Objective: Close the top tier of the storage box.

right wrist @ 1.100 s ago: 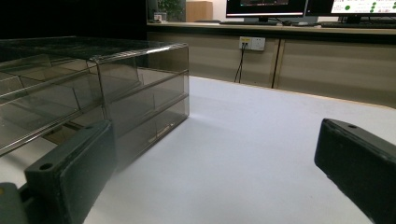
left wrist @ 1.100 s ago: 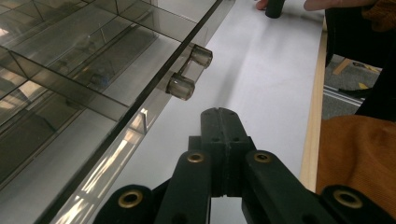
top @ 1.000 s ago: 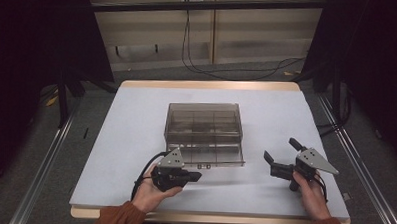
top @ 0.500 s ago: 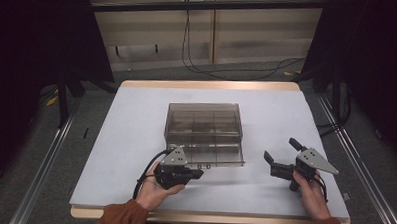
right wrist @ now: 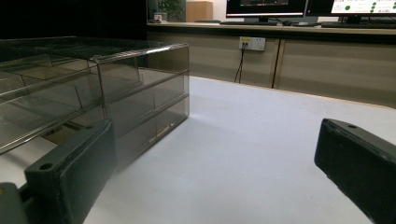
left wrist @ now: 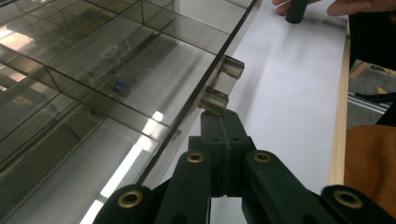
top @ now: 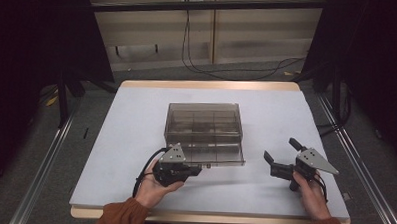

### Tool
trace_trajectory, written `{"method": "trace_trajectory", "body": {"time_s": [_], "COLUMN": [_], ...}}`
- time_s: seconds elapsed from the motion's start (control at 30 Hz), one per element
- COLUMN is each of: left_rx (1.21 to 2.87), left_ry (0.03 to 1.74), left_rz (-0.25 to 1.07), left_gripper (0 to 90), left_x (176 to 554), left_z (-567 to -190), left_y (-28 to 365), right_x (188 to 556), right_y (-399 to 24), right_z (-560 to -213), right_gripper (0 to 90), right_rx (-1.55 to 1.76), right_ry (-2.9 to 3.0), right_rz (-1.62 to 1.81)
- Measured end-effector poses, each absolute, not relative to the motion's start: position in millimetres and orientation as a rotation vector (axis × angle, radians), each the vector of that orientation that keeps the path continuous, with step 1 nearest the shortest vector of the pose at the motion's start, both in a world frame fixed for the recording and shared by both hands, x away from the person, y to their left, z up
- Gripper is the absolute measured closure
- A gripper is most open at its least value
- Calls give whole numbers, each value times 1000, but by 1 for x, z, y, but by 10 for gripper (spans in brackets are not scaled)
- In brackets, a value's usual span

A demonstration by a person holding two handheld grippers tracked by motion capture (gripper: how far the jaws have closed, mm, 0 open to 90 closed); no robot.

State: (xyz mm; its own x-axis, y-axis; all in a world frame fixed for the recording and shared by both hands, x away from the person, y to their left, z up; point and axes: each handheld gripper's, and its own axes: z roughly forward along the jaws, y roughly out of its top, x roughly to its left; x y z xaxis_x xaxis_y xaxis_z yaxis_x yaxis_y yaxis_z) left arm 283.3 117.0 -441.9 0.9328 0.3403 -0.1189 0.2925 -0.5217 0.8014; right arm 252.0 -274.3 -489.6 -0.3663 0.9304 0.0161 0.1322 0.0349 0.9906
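Observation:
A smoky clear plastic drawer box [top: 203, 119] stands mid-table, and one drawer [top: 216, 153] is slid out toward me. The drawer's front carries a small clear handle [left wrist: 219, 86]. My left gripper [top: 199, 168] lies at the drawer's front left. Its jaws are pressed together, and its tips [left wrist: 222, 116] touch the underside of that handle with nothing between them. My right gripper [top: 280, 151] is held to the right of the box, apart from it, jaws wide open and empty. The right gripper view looks between its fingers [right wrist: 70, 163] at the box [right wrist: 102, 88].
The white table top [top: 286, 115] has a wooden rim. There is free surface right of the box and behind it. Floor cables [top: 223, 68] and a low wall lie beyond the far edge. Metal rails [top: 44, 176] run along both sides. Monitors [right wrist: 266, 7] stand on a far bench.
My left gripper has edged slightly forward and right, up to the drawer's front. The right gripper and the box have not moved.

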Motion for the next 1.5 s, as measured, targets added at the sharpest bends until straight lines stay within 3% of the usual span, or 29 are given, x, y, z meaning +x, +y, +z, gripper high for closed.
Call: {"method": "trace_trajectory", "body": {"time_s": [1.5], "left_rx": [2116], "left_ry": [477], "left_rz": [80], "left_gripper": [900], "left_x": [296], "left_z": [-440], "left_y": [119], "right_x": [252], "right_y": [-274], "right_z": [-490], "right_gripper": [0], "right_rx": [1103], "right_ry": [1594], "right_rz": [1407]}}
